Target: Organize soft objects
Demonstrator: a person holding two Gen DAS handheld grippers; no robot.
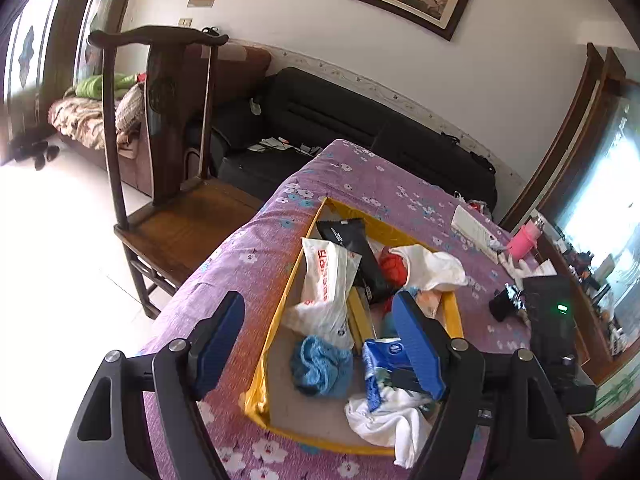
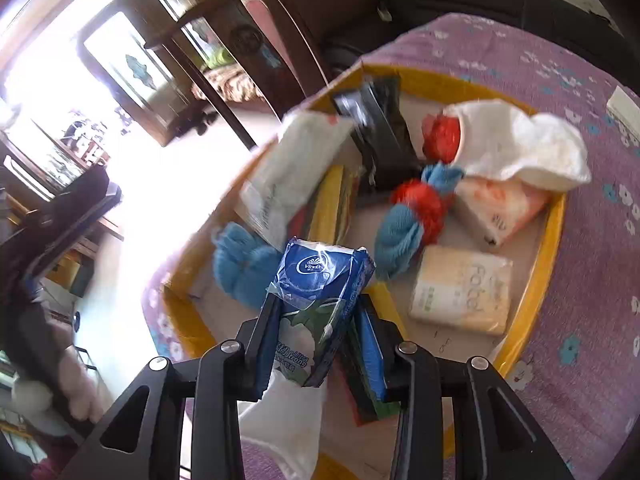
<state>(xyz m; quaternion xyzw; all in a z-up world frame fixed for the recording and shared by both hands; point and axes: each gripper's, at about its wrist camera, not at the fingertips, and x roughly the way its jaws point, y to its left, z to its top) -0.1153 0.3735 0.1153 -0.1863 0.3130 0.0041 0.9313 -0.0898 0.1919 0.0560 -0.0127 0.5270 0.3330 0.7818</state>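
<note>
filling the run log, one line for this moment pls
left tool: open, empty | right tool: shut on blue tissue pack | over yellow-rimmed box

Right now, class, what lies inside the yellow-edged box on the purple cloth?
Inside the yellow-edged box: blue cloths, a red mesh ball, a cream tissue pack, a black packet and white bags. The right gripper holds a blue tissue pack, hiding what lies beneath.

We see the tray (image 1: 276, 312) lying on the bed (image 1: 360, 176), a chair (image 1: 176, 184) to the bed's left, a sofa (image 1: 340, 116) behind it, and the towel (image 1: 320, 366) in the tray beside the tissue pack (image 1: 378, 364).
</note>
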